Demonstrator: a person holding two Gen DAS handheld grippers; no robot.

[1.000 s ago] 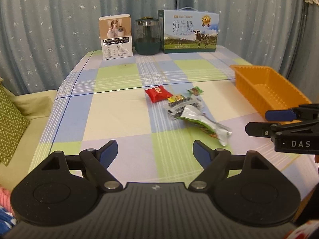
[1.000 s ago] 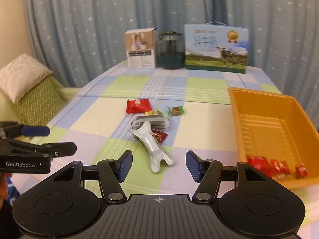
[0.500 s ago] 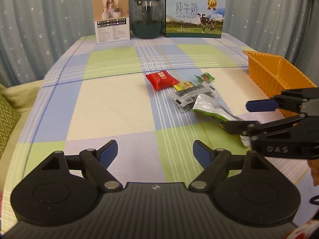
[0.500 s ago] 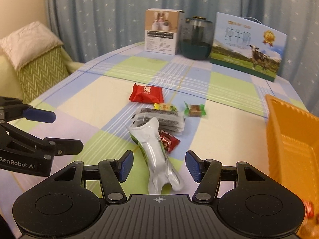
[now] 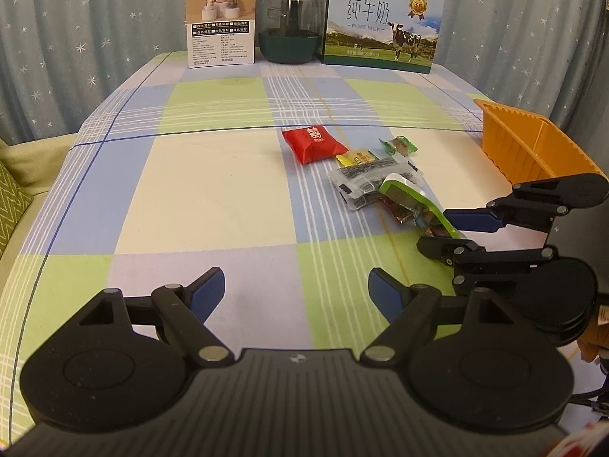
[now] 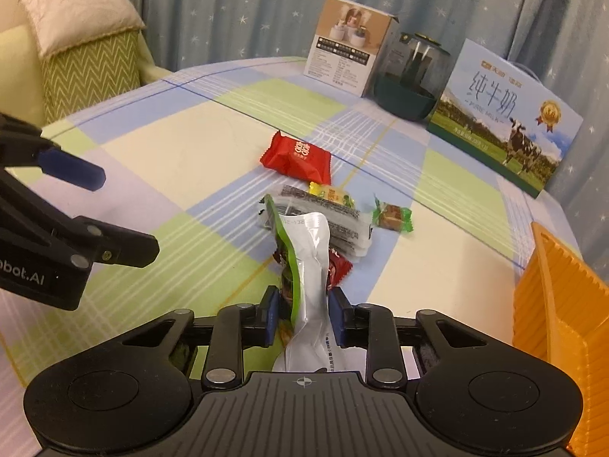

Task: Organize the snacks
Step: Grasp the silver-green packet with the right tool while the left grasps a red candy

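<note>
My right gripper [image 6: 304, 318] is shut on a silver and green snack pouch [image 6: 308, 266], pinching its near end; the pouch also shows in the left wrist view [image 5: 415, 202] between the right gripper's fingers [image 5: 468, 219]. A pile of snacks lies on the checked tablecloth: a red packet [image 6: 297, 158] [image 5: 314, 144], a clear dark-printed pack [image 6: 323, 217] [image 5: 371, 181], a yellow candy [image 6: 331, 194], a green-wrapped candy [image 6: 392, 216] [image 5: 397, 144] and a small red candy [image 6: 338, 266]. My left gripper [image 5: 297, 295] is open and empty, low over the table's near side.
An orange basket [image 5: 533, 148] [image 6: 552, 323] stands at the right. A white box [image 5: 220, 21], a dark jar [image 5: 291, 24] and a milk carton [image 5: 380, 23] line the far edge. A sofa with a cushion [image 6: 87, 57] is at the left.
My right gripper moved forward and down onto the silver and green pouch and closed on its end. My left gripper advanced over the table and stayed open.
</note>
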